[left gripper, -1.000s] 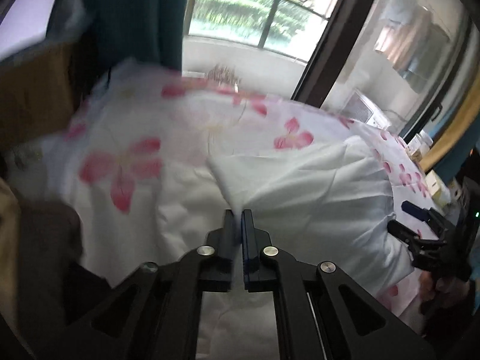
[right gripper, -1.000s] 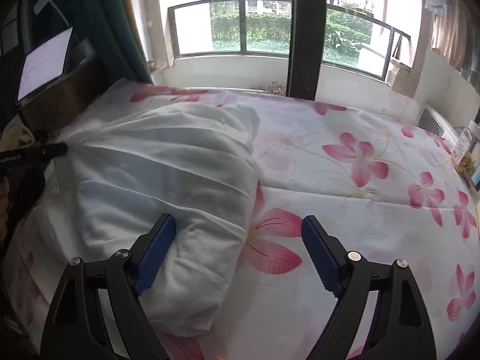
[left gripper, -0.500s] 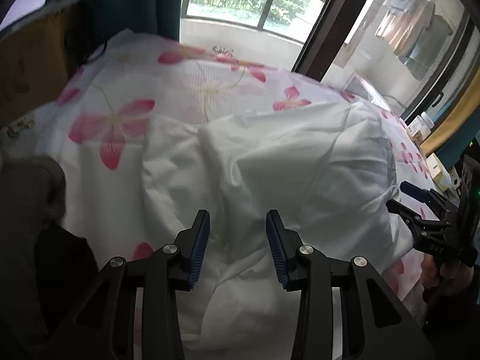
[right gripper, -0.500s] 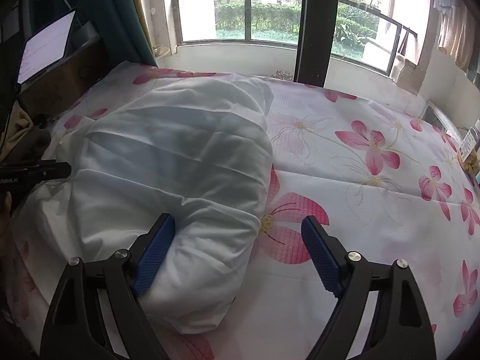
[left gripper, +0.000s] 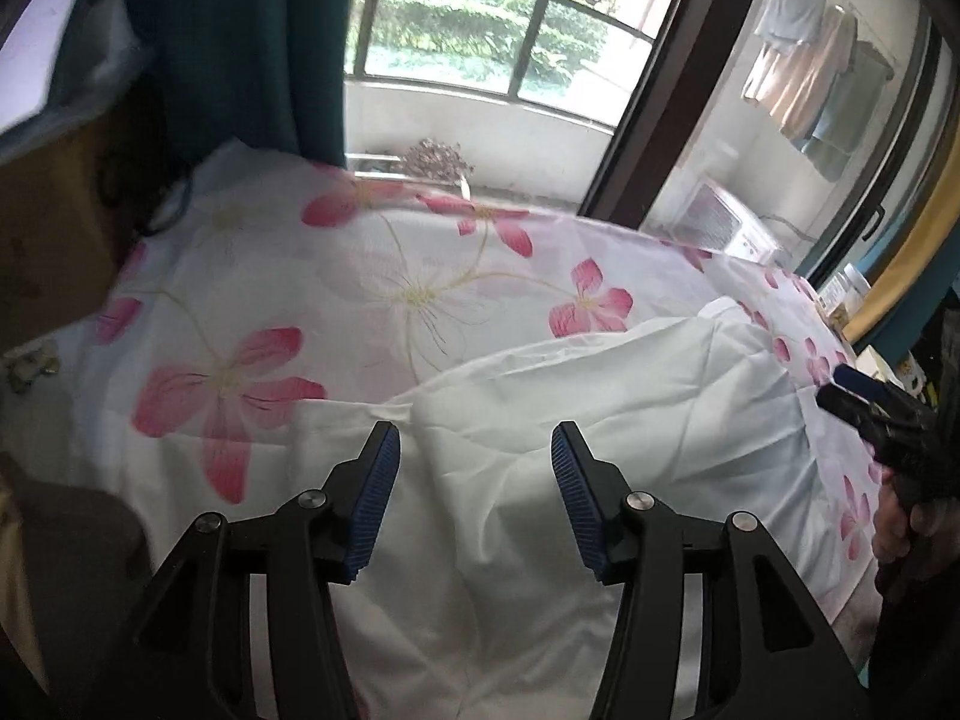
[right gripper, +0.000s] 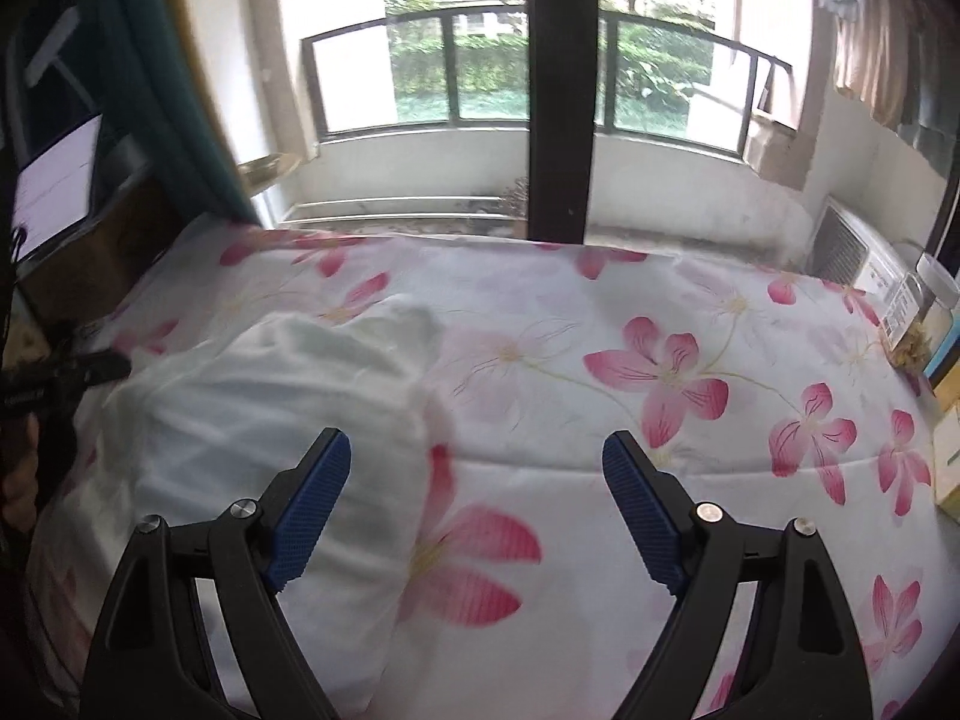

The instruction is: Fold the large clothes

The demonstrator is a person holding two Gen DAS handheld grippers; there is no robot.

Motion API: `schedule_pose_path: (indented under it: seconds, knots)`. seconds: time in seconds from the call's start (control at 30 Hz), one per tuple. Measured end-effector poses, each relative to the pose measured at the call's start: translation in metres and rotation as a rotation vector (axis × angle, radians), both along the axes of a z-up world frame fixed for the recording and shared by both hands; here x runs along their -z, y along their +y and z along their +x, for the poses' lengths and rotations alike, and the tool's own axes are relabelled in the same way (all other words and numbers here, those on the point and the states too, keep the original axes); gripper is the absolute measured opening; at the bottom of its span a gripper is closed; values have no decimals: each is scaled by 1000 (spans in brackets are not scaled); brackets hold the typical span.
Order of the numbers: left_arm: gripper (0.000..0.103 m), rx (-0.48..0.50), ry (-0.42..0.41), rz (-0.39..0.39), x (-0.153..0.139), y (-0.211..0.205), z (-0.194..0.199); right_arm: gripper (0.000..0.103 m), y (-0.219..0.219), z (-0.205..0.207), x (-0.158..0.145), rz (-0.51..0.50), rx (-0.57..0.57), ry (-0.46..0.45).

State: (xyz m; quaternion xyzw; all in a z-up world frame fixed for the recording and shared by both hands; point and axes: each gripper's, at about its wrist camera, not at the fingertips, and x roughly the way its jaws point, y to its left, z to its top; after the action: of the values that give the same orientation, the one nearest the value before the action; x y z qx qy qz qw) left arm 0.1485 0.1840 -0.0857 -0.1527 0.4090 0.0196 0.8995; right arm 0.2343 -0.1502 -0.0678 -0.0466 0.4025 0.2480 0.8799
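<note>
Bedsheet (left gripper: 420, 276) first: white with pink flowers, spread over the whole bed, running up to the glass doors and the balcony railing (right gripper: 528, 54) beyond. On it lies your white garment (left gripper: 630, 420), rumpled and lumpy, near the bed's front edge; in the right wrist view it sits on the left part of the sheet (right gripper: 252, 420).

Your left gripper (left gripper: 474, 438) points down over the garment's near folds. Its jaws are opening, the blue pads (left gripper: 375, 492) stand apart, and the cloth lies below and between them without either pad pressing on it.

Your right gripper (right gripper: 477, 456) is spread wide with nothing in it. Its left pad (right gripper: 306, 510) hangs over the garment's right edge; its other pad is over bare flowered sheet.

Each gripper shows in the other's view: the right one at the far right edge (left gripper: 864, 402), a hand (left gripper: 900, 534) below it; the left one at the far left edge (right gripper: 66, 372), beside the garment.

Small items: a clear jar (right gripper: 924, 312) off the bed's right side; hanging laundry (left gripper: 804, 60) outside.
</note>
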Motion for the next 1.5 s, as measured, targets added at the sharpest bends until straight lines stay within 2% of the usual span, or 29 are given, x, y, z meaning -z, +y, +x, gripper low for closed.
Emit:
schedule_pose_path:
  seconds: [0.03,0.07,0.1,0.17,0.23,0.47,0.53,0.57,0.6,0.67,0.77,0.9,1.0,1.17,1.33,1.5]
  knots:
    - [55,4,18,-4,7,0,5,85,1,4,2,6,1,14]
    - [45,7,24,-2,10,-1,7,84,4,9,6,9,-1,32]
    - [25,13,32,0,14,-2,8,83,6,13,9,9,-6,45]
    - [6,24,58,9,23,-3,10,83,14,16,16,-2,-18,56]
    - [3,23,52,25,26,-3,8,83,23,18,24,-11,-30,64]
    - [3,-79,53,42,21,15,1,83,34,17,29,-25,-43,42]
    - [12,-94,60,50,19,16,0,83,33,15,26,-29,-36,31]
    - [27,-103,56,58,17,16,-3,83,31,14,24,-28,-31,26]
    - [47,-110,49,58,15,16,-5,83,29,13,21,-23,-25,23]
    - [57,-126,20,41,9,17,-15,83,25,11,17,-15,-15,20]
    - [59,-135,4,17,5,18,-29,83,19,5,11,-9,-7,15]
    - [71,-164,-2,-5,8,20,-45,83,13,-6,6,-3,-11,14]
    - [74,-163,8,-17,15,18,-57,83,8,-13,6,-1,-11,18]
    - [75,-135,49,-16,31,8,-66,83,1,-23,9,7,-14,39]
    - [78,-130,70,-10,35,3,-64,83,-2,-29,14,15,-21,48]
    - [78,-113,38,-85,36,7,-58,83,0,-29,21,27,-19,60]
